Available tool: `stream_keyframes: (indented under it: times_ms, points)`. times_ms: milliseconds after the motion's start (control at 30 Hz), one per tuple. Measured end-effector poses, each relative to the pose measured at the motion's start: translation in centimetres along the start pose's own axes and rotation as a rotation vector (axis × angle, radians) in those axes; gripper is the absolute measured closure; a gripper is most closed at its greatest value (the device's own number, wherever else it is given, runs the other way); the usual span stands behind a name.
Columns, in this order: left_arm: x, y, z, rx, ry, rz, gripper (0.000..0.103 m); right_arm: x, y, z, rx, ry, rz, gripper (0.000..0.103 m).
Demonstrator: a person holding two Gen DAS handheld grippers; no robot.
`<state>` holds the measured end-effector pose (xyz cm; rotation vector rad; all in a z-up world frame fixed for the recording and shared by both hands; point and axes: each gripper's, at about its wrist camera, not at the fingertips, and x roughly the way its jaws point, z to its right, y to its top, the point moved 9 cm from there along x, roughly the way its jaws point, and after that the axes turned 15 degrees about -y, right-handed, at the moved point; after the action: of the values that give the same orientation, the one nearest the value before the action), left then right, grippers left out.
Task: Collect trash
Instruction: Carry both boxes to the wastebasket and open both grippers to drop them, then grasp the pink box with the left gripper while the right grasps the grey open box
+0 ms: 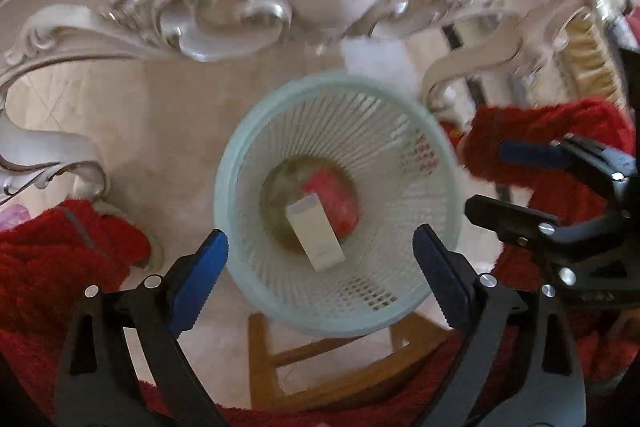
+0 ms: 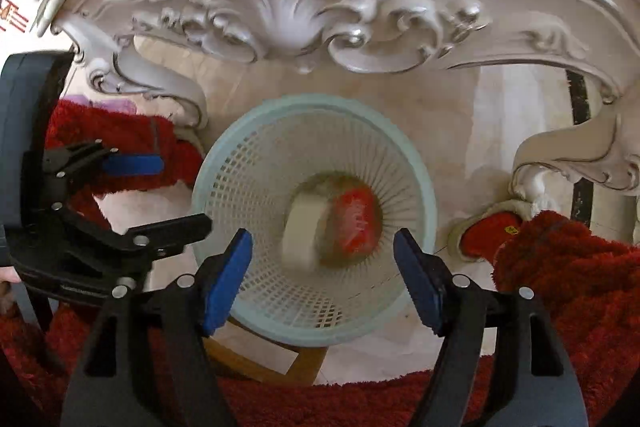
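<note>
Both grippers, left gripper [image 1: 320, 279] and right gripper [image 2: 322, 279], are hovering open and empty over the basket [image 1: 236, 163], where a white box [image 1: 316, 233] and red wrapper [image 1: 336, 203] are lying.

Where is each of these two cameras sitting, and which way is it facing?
Left wrist: on the left gripper, facing steeply down into the wastebasket; its open jaws show, the right gripper at the right edge.
Right wrist: on the right gripper, facing down likewise; the left gripper shows at the left.
Shared: wastebasket, white box, red packet, carved white furniture.
</note>
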<state>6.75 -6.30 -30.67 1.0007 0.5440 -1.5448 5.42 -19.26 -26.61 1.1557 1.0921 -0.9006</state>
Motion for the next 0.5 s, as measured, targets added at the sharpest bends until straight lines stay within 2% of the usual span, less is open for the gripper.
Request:
stream_keyframes:
  times_ms: [67,100,233,300,367,433,467,500]
  points:
    - [-1.9,1.0,0.8,0.022,-0.018,0.089,0.009,-1.2,0.4,0.6,0.028,0.001,0.049,0.033]
    - [-3.8,1.3,1.1,0.039,-0.021,0.160,0.009,-2.1,0.6,0.9,0.043,0.002,0.083,0.033]
    - [-10.0,2.3,2.7,0.082,0.045,0.338,0.009,-7.8,2.1,2.7,0.108,0.026,0.269,0.033]
    - [-14.0,2.9,3.6,0.103,0.055,0.446,0.009,-10.9,3.5,4.1,0.141,0.026,0.373,0.033]
    - [-17.4,3.8,4.2,0.122,0.061,0.538,0.009,-13.8,5.4,6.2,0.189,-0.012,0.483,0.033]
    - [-21.2,5.4,4.1,0.130,0.124,0.658,0.009,-16.4,7.8,8.5,0.241,-0.087,0.595,0.030]
    - [-22.6,6.4,3.9,0.132,0.158,0.703,0.009,-17.2,8.9,9.4,0.261,-0.126,0.632,0.026]
    - [-24.1,7.6,3.5,0.130,0.201,0.744,0.009,-17.9,10.1,10.3,0.280,-0.160,0.669,0.025]
